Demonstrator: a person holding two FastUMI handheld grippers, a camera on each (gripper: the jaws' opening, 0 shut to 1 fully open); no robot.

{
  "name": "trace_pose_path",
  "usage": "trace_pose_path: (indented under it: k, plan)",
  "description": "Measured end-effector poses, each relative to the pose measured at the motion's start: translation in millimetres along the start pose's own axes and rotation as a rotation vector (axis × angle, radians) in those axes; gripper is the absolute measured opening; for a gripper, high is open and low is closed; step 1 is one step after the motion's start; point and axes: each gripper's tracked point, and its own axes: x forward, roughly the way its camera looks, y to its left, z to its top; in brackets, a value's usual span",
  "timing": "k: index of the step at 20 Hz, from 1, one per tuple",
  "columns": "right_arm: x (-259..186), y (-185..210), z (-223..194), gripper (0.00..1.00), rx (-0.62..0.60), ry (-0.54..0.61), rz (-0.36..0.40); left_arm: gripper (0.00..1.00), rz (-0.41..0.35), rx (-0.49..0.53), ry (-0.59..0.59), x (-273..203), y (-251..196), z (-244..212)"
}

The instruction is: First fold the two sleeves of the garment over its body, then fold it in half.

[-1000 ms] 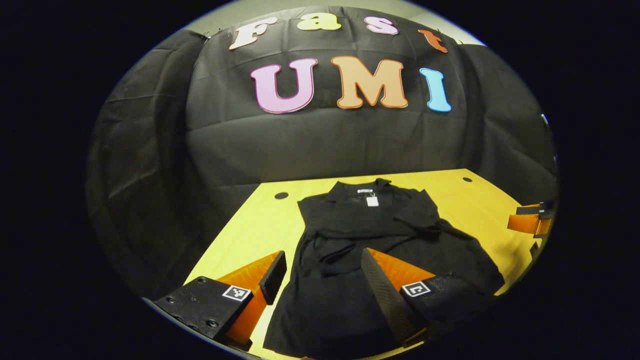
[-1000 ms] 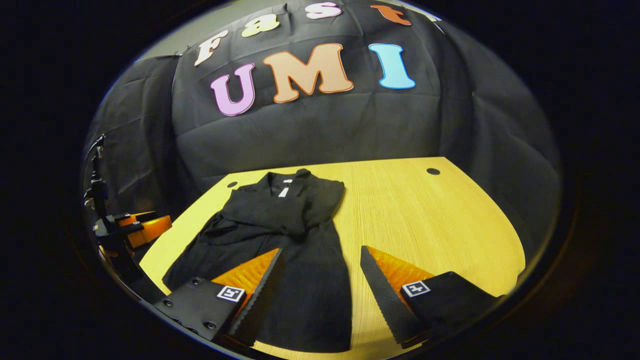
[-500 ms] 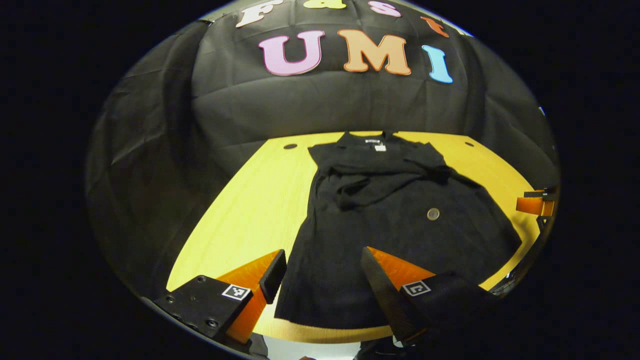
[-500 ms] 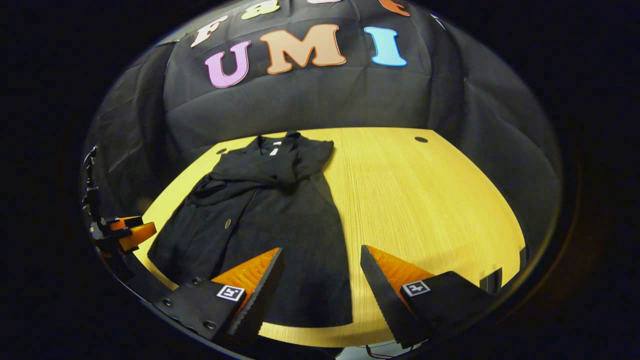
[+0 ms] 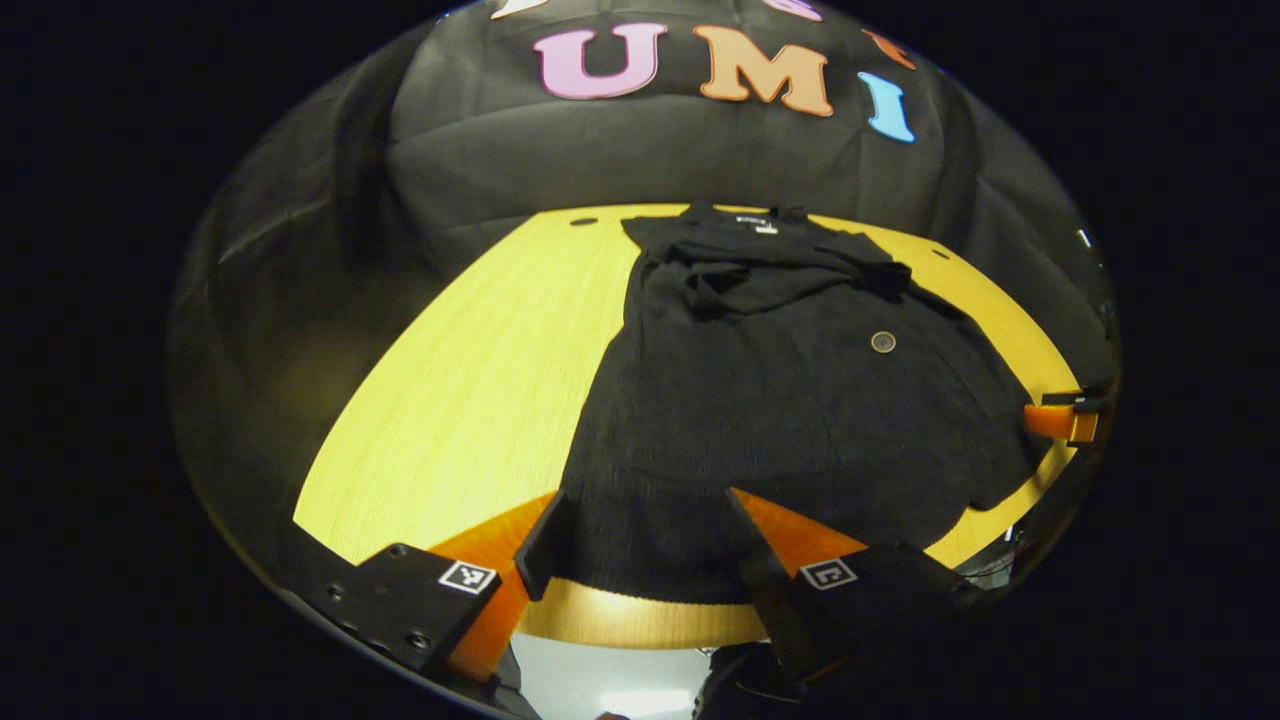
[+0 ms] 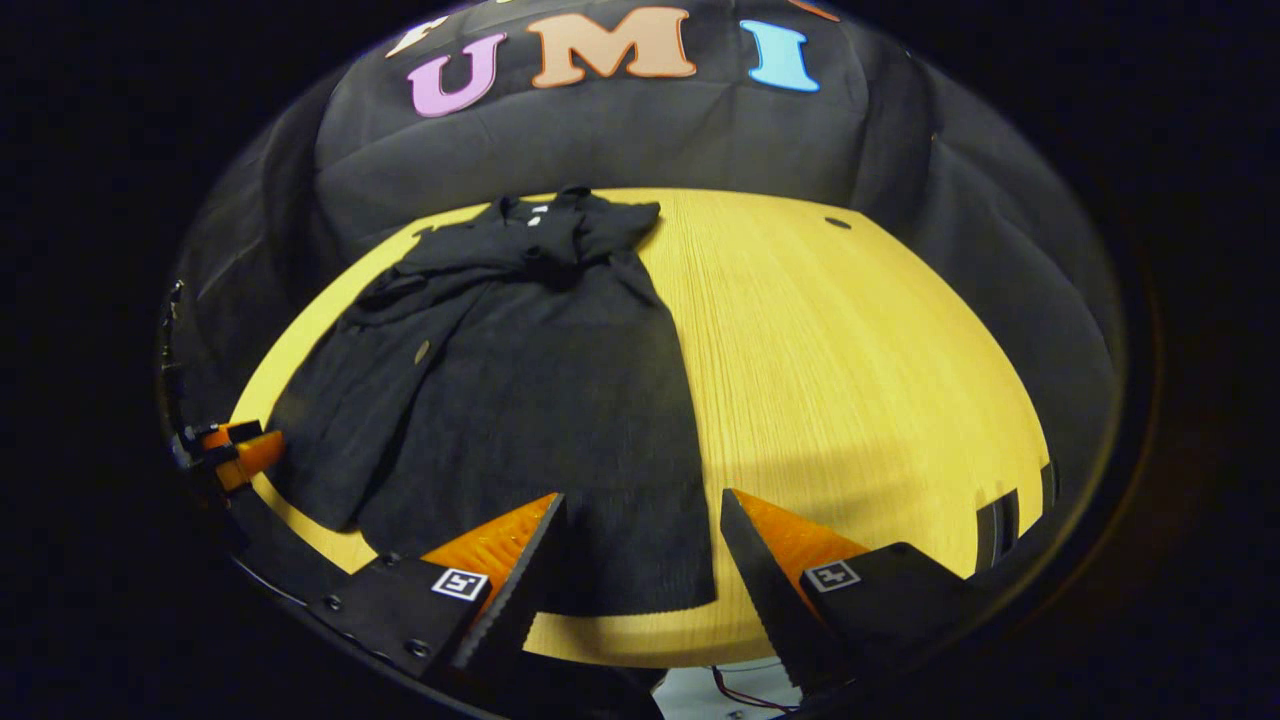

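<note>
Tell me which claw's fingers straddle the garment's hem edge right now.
The left claw: the black garment hem lies between its open fingers. The right claw frames a hem corner and bare table.

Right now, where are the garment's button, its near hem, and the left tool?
button [image 5: 882, 342]: left gripper view, its face.
near hem [image 6: 640, 600]: right gripper view, bottom edge.
left tool [image 5: 640, 545]: left gripper view, between its fingertips.

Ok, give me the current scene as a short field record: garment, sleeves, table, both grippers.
garment: black garment flat on the table, collar at the far end
sleeves: both folded across the upper body
half-fold: not yet done
table: yellow wooden table
left gripper: open, at the near hem
right gripper: open, at the near hem
</note>
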Motion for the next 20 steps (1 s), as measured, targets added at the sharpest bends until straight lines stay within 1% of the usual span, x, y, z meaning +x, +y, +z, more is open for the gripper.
trace_pose_path:
  k: [1,2,3,4,5,6,7,8,10,11,12,14,17,20]
  plan:
    - [0.6,-0.5,7.7,0.94,-0.013,-0.03,-0.008,0.94,-0.014,-0.001,-0.02,-1.3,0.5,2.6]
    - [-2.7,8.6,4.4,0.77,-0.005,-0.029,0.025,0.95,-0.026,-0.002,-0.019,0.1,-1.2,-0.1]
    - [-4.3,14.6,2.3,0.6,-0.021,-0.006,0.041,0.96,-0.029,-0.009,-0.041,-0.4,-1.1,0.6]
    - [1.1,20.9,4.7,0.43,-0.032,-0.013,0.063,0.79,-0.044,-0.013,-0.047,-0.5,-4.5,3.2]
    - [1.3,25.7,1.4,0.25,-0.046,0.004,0.064,0.59,-0.054,-0.015,-0.048,-0.6,-8.9,-0.2]
    - [-4.2,32.3,-0.8,0.08,-0.062,0.017,0.091,0.39,-0.054,-0.03,-0.049,-1.8,-11.9,-0.4]
    - [-6.0,37.9,-5.7,0.08,-0.069,0.042,0.114,0.2,-0.051,-0.036,-0.047,-3.1,-12.5,-1.3]
    - [-7.7,41.0,-5.3,0.07,-0.071,0.042,0.126,0.0,-0.055,-0.037,-0.046,-4.1,-14.8,-2.9]
    - [-10.2,42.3,-8.1,0.08,-0.064,0.061,0.138,0.0,-0.083,-0.036,-0.037,-8.5,-18.5,-5.9]
    - [-10.8,43.1,-5.8,0.08,-0.059,0.059,0.142,0.0,-0.099,-0.051,-0.025,-11.0,-17.4,-6.9]
    - [-14.2,42.7,-3.7,0.08,-0.054,0.042,0.14,0.0,-0.112,-0.072,-0.01,-13.1,-16.5,-5.8]
    - [-27.1,49.4,11.6,0.08,-0.024,-0.023,0.161,0.0,-0.126,-0.112,-0.011,-16.9,-14.5,3.8]
    - [-50.9,54.7,53.5,0.07,-0.002,-0.127,0.195,0.0,-0.125,-0.1,-0.073,-24.6,-8.4,41.8]
    - [-62.8,55.6,100.5,0.07,0.006,-0.207,0.22,0.0,-0.136,-0.074,-0.16,-25.3,-10.2,97.6]
